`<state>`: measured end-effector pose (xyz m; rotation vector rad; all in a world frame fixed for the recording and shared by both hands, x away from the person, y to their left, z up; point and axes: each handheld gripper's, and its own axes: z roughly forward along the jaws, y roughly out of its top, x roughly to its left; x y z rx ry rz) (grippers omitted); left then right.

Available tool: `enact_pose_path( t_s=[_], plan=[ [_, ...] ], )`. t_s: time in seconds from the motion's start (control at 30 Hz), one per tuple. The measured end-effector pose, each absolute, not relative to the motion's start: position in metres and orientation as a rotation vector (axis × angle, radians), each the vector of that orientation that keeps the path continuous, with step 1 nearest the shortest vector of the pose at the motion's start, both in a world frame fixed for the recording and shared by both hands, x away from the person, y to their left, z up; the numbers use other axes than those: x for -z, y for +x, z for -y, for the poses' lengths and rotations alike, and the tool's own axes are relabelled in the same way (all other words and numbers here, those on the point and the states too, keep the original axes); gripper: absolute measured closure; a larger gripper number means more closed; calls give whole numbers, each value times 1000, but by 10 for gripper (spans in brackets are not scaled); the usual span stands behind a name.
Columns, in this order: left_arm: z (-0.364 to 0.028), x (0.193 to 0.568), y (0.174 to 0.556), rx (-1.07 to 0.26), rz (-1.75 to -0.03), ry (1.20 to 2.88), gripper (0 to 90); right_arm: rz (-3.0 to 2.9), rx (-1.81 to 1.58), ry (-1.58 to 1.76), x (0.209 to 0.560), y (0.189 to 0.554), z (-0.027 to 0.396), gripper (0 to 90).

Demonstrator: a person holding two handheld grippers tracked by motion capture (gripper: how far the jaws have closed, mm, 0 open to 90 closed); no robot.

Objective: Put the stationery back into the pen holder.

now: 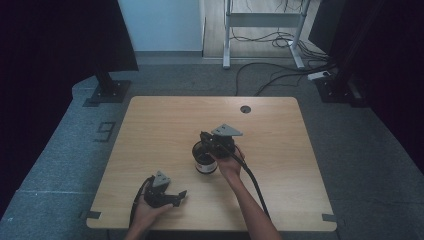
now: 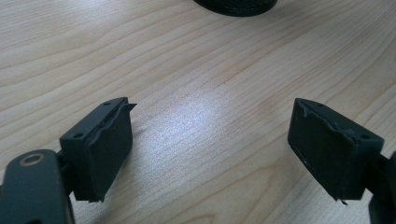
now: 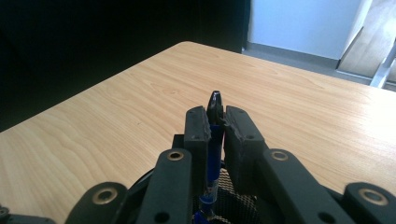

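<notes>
A black mesh pen cup (image 1: 205,161) with a white and red label stands near the middle of the wooden table (image 1: 165,120). My right gripper (image 1: 206,138) hovers right above the cup, shut on a blue pen. In the right gripper view the pen (image 3: 214,140) runs upright between the two pads, its dark end poking out past the right gripper (image 3: 215,116), and the mesh cup (image 3: 233,205) lies just below. My left gripper (image 1: 179,195) rests low near the table's front edge. Its jaws stand wide apart over bare wood, as the left gripper (image 2: 210,135) holds nothing.
The rim of the mesh cup (image 2: 236,5) shows at the top of the left gripper view. A round cable hole (image 1: 245,109) sits near the table's far edge. Dark monitor stands, a metal frame and floor cables lie beyond the table.
</notes>
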<state>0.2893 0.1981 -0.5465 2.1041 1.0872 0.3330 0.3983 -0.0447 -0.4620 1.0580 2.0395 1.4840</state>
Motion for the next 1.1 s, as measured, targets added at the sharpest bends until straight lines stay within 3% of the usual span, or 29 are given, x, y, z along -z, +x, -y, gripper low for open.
enact_pose_path(
  t_s=[0.57, 0.9, 1.1],
  plan=[
    [-198, 547, 290, -324, -1088, 2105, 144, -2036, -1456, 1082, 468, 404, 45, 740],
    [-199, 547, 290, -325, -1085, 2108, 144, -2036, -1418, 1085, 465, 398, 52, 491],
    [-199, 546, 290, -326, -1086, 2112, 144, -2007, -1418, 1068, 463, 388, 64, 404]
  ],
)
